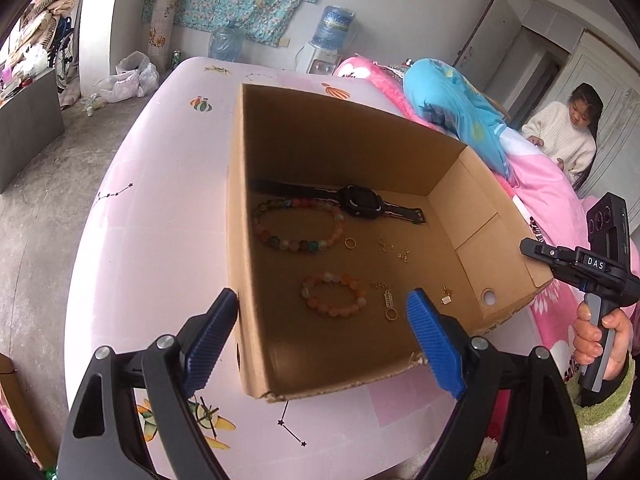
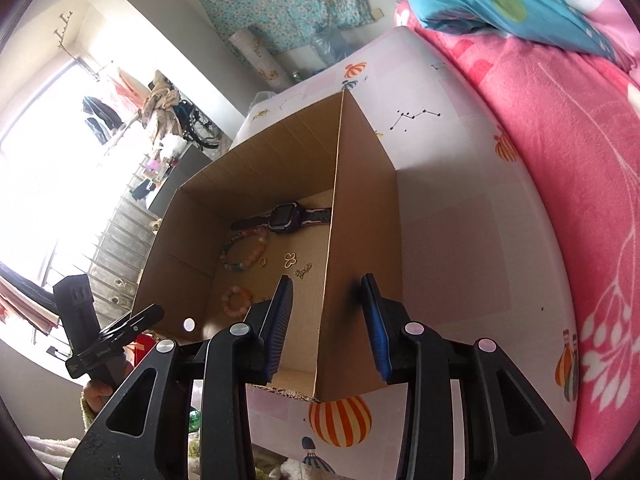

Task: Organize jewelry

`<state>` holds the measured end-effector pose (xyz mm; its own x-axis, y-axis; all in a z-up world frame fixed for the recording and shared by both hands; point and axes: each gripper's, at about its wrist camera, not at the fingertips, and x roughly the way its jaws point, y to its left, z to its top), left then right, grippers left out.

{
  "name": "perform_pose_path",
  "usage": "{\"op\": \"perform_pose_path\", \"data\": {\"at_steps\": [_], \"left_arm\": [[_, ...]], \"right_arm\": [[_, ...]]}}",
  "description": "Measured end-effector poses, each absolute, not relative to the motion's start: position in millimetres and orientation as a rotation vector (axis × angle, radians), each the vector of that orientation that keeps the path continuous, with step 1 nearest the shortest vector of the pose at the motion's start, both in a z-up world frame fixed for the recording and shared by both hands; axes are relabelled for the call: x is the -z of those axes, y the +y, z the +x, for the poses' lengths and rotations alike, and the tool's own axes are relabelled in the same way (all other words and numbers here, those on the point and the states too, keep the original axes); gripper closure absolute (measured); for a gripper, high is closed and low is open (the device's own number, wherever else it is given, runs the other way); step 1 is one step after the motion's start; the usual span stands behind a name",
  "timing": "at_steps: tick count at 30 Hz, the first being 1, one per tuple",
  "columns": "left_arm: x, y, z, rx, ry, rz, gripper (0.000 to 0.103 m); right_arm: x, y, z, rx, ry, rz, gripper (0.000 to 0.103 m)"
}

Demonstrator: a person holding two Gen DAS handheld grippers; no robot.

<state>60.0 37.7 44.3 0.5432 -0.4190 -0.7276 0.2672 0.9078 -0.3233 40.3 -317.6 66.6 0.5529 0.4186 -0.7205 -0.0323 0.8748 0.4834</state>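
Observation:
An open cardboard box [image 1: 320, 128] stands on a pale pink bed sheet [image 1: 160, 208]. On its floor lie a black smartwatch [image 1: 358, 200], a multicoloured bead bracelet [image 1: 304, 246], a pink bead bracelet [image 1: 316, 305], a gold ring [image 1: 350, 243] and several small gold charms [image 1: 386, 245]. My left gripper [image 1: 324, 340] is open wide across the box's near left corner, one pad outside the left wall. My right gripper [image 2: 328, 320] straddles the box's right wall [image 2: 360, 200], open, with gaps on both sides of the cardboard. The watch [image 2: 286, 218] and both bracelets also show in the right wrist view.
A pink blanket [image 2: 560, 160] and a blue quilt [image 1: 452, 100] are heaped on the bed right of the box. A person in a white sweater [image 1: 564, 136] sits at the far right. Water bottles [image 1: 336, 24] stand by the back wall; grey floor [image 1: 40, 220] lies left.

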Motion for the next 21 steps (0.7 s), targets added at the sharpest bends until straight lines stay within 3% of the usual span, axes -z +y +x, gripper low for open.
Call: {"op": "perform_pose_path", "data": {"at_steps": [4, 7, 10, 12, 21], "left_arm": [[-58, 38, 39, 0.369, 0.822, -0.132, 0.019], [-77, 42, 13, 0.316, 0.706, -0.073, 0.018], [-89, 46, -11, 0.284, 0.628, -0.062, 0.006], [-92, 46, -24, 0.240, 0.591, -0.065, 0.006], [-76, 18, -29, 0.074, 0.677, -0.004, 0.005]], "right_arm": [[-80, -316, 22, -0.225, 0.881, 0.397, 0.065], [-97, -311, -6, -0.190, 0.779, 0.325, 0.053], [-102, -302, -35, -0.188, 0.718, 0.264, 0.041], [-97, -293, -48, -0.195, 0.713, 0.230, 0.036], [-64, -233, -33, -0.224, 0.826, 0.127, 0.019]]}}
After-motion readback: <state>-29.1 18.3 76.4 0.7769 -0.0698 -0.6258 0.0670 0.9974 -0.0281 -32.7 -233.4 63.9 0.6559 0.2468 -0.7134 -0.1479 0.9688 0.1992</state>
